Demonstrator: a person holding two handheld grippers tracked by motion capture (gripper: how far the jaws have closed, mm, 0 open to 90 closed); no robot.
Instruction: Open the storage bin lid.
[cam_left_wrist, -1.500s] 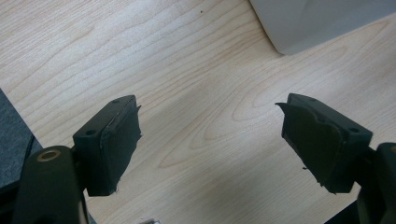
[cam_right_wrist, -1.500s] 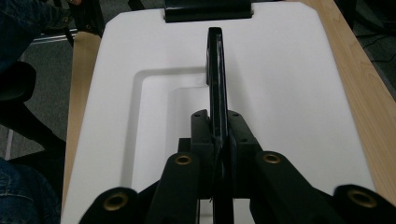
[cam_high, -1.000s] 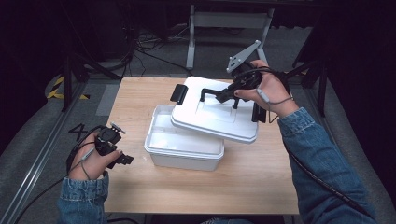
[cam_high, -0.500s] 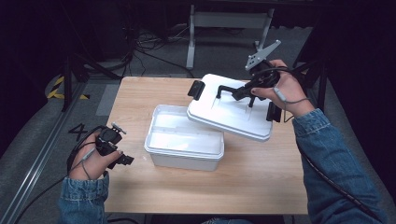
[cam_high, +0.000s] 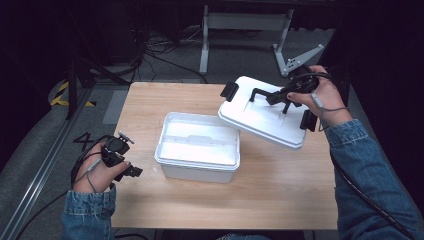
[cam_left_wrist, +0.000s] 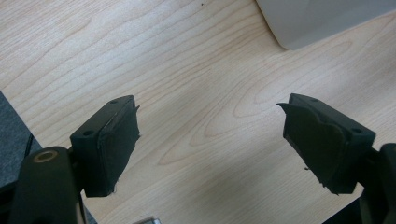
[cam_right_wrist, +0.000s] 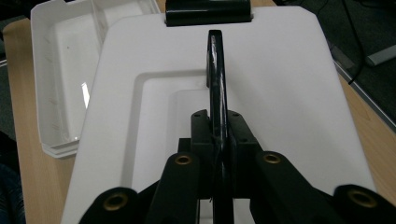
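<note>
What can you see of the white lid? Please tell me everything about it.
The lid is a white rectangle that looks like plastic, with rounded corners and a sunken middle panel. It has a black handle across the top and a black latch at each short end. The right gripper is shut on the handle and holds the lid up, tilted, beside the open white box, to the right of it. The lid's lower corner overlaps the box's rim in the high view; I cannot tell whether they touch.

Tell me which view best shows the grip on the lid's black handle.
Right gripper view: the right hand-held gripper jaws clamp the thin black plastic carry handle of the white rectangular plastic lid up close. High view shows it small, partly behind the hand. Left gripper view: bare wood.
</note>
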